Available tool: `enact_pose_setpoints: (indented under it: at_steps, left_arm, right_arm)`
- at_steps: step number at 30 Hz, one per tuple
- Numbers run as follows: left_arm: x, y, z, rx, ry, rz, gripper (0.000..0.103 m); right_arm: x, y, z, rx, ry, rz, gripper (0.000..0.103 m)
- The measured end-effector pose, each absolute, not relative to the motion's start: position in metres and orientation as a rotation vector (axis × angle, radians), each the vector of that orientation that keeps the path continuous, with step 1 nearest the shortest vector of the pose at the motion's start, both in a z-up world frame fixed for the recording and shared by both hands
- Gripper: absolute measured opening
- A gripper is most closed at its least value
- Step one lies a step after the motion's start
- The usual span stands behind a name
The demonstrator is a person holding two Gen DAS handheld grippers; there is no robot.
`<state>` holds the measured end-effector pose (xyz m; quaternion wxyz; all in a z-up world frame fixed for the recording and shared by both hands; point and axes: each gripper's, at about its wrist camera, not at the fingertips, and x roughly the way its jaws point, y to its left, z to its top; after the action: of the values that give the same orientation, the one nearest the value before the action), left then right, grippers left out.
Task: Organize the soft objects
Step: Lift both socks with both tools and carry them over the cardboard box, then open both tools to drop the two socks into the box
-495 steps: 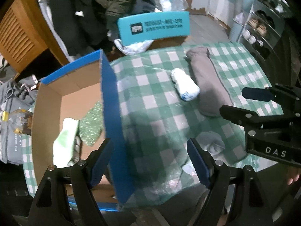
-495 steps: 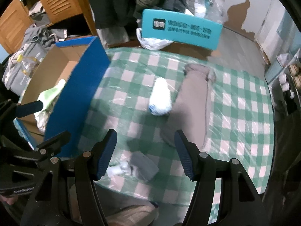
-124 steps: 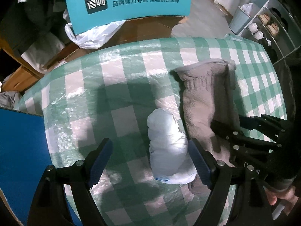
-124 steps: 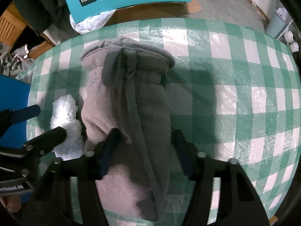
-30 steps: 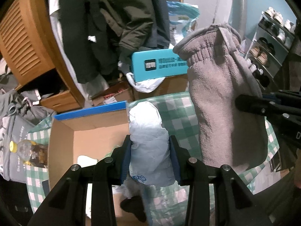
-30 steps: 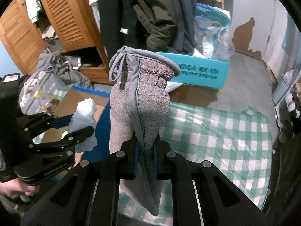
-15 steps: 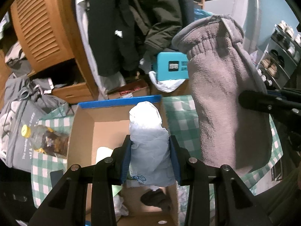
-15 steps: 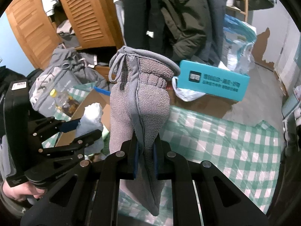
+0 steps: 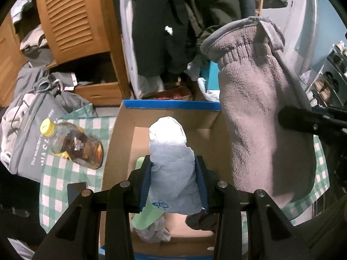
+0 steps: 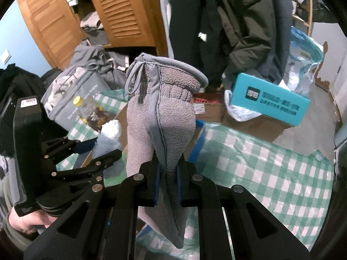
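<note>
A crinkled white plastic-wrapped bundle (image 9: 172,164), roughly cylindrical, is gripped between the blue pads of the left claw (image 9: 173,184) and is held above the open cardboard box (image 9: 169,117). A long grey fleece pouch (image 10: 161,130), nubbly in texture with a smooth bound rim and a drawstring loop, is pinched by the tightly closed right claw (image 10: 167,182) and is held just to the right of the box. Inside the box a pale green soft item (image 9: 146,215), a dark bundle (image 9: 201,221) and crumpled plastic (image 9: 153,233) are seen. A yellow-capped bottle (image 9: 73,143) is laid on the green-checked worktop (image 9: 58,186) left of the box.
</note>
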<state>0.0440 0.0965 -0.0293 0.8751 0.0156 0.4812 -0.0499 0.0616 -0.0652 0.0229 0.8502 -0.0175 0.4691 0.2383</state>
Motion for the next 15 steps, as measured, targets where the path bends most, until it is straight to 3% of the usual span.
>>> enact_pose_setpoints:
  at_steps: [15]
  left_arm:
    - [0.046,0.128,-0.058,-0.004,1.07,-0.059,0.04]
  right_arm:
    - [0.074,-0.019,-0.006,-0.035,1.083,0.546,0.011]
